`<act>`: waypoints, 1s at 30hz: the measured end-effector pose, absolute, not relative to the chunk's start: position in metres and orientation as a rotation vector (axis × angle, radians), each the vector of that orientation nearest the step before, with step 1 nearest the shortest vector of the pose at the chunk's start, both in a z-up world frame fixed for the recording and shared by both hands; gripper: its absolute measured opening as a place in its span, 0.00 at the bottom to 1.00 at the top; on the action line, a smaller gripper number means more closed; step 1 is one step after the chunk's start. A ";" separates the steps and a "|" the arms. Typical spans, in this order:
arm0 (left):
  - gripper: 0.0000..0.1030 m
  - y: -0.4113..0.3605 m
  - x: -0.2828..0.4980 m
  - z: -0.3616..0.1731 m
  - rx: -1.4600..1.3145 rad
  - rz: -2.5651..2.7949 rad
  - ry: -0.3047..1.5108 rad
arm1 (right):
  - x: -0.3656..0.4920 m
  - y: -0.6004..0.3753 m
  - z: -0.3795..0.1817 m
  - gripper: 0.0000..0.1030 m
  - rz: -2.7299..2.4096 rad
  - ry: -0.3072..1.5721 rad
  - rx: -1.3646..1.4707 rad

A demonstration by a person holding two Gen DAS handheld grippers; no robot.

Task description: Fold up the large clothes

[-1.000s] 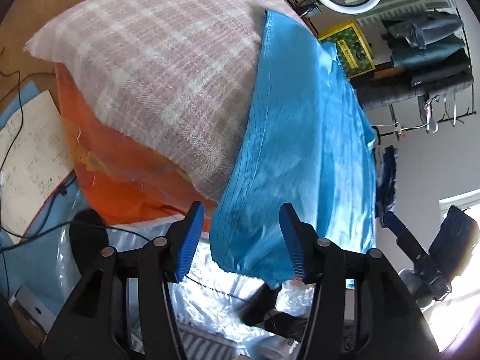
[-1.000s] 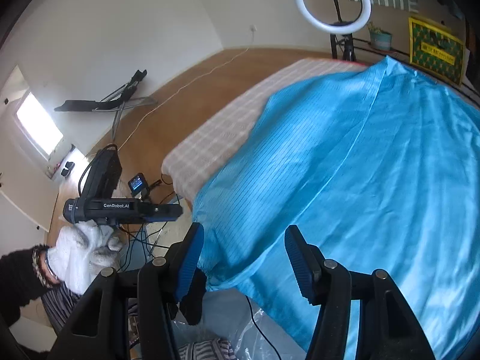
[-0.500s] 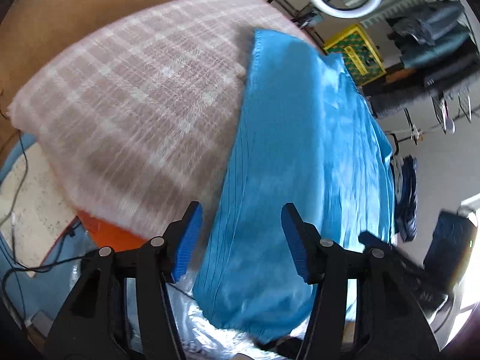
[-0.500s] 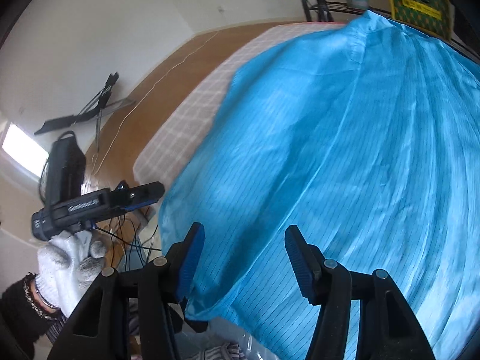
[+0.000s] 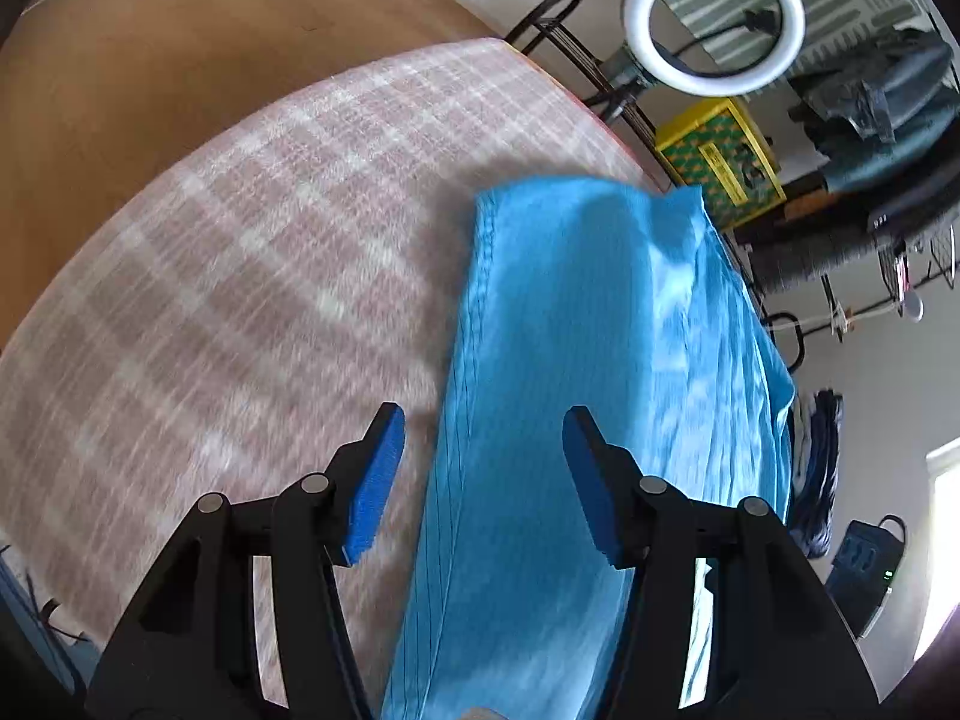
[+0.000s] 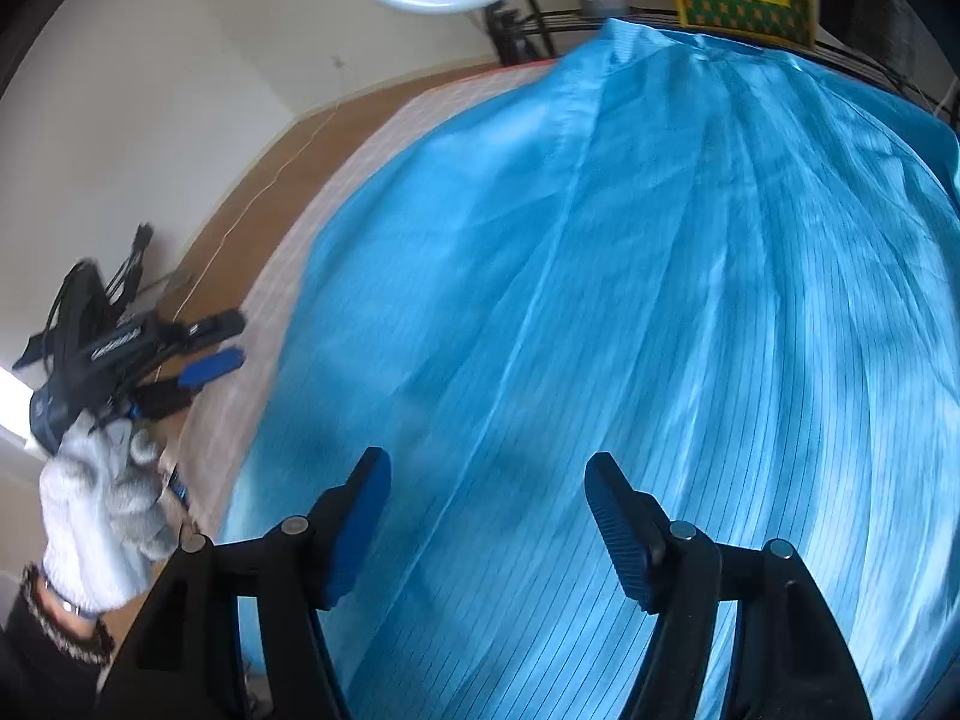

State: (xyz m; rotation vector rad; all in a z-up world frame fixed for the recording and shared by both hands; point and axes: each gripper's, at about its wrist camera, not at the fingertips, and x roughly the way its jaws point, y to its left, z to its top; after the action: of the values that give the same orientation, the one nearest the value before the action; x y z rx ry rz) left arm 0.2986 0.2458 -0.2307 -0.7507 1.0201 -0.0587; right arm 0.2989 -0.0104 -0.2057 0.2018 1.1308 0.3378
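A large shiny blue garment (image 6: pixel 630 300) with thin dark stripes lies spread over a table covered by a pink checked cloth (image 5: pixel 240 276). In the left wrist view the blue garment (image 5: pixel 576 372) shows its left edge and far corner. My left gripper (image 5: pixel 483 456) hovers open above that left edge, nothing between its fingers. My right gripper (image 6: pixel 486 504) hangs over the middle of the garment; its jaws are opening and nothing is between them. The right wrist view also catches the left gripper (image 6: pixel 210 348) held by a white-gloved hand (image 6: pixel 102 516) at the table's left side.
A ring light (image 5: pixel 714 15) on a stand and a yellow box (image 5: pixel 720 162) stand beyond the table's far end. A rack with dark clothes (image 5: pixel 870 120) is at the far right. Brown floor (image 5: pixel 150 78) lies to the left of the table.
Both grippers have moved forward over the table; the orange table side and clutter below have left view. The right gripper's jaws stand wider than before.
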 end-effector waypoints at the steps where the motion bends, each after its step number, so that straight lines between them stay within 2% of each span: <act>1: 0.55 0.246 0.307 -0.235 -0.754 -0.060 1.027 | 0.307 -0.010 -0.210 0.68 0.322 1.131 0.201; 3: 0.55 0.248 0.316 -0.242 -0.762 -0.065 1.028 | 0.317 -0.010 -0.215 0.66 0.311 1.130 0.208; 7: 0.55 0.253 0.342 -0.257 -0.827 -0.079 1.020 | 0.329 -0.005 -0.216 0.55 0.330 1.122 0.189; 10: 0.54 0.255 0.358 -0.263 -0.860 -0.089 0.977 | 0.337 -0.002 -0.211 0.54 0.358 1.106 0.170; 12: 0.33 0.251 0.367 -0.261 -0.810 -0.098 0.979 | 0.338 0.000 -0.207 0.54 0.366 1.093 0.153; 13: 0.07 0.249 0.368 -0.260 -0.800 -0.117 0.980 | 0.339 0.000 -0.206 0.54 0.368 1.091 0.153; 14: 0.02 0.248 0.369 -0.260 -0.793 -0.133 0.979 | 0.339 -0.001 -0.206 0.54 0.370 1.093 0.160; 19: 0.00 0.233 0.355 -0.242 -0.721 -0.186 0.915 | 0.351 -0.005 -0.192 0.55 0.391 1.066 0.212; 23: 0.00 0.208 0.336 -0.221 -0.607 -0.245 0.869 | 0.364 0.000 -0.166 0.68 0.458 1.008 0.300; 27: 0.00 0.183 0.323 -0.219 -0.482 -0.253 0.870 | 0.392 0.032 -0.150 0.69 0.530 1.023 0.297; 30: 0.01 0.198 0.315 -0.216 -0.446 -0.168 0.844 | 0.404 0.059 -0.145 0.69 0.525 1.022 0.253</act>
State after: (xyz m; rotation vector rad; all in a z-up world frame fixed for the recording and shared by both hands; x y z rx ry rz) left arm 0.3155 0.1979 -0.2161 -0.4456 0.8440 -0.1680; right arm 0.4044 0.0592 -0.1453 0.2531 1.0219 0.5254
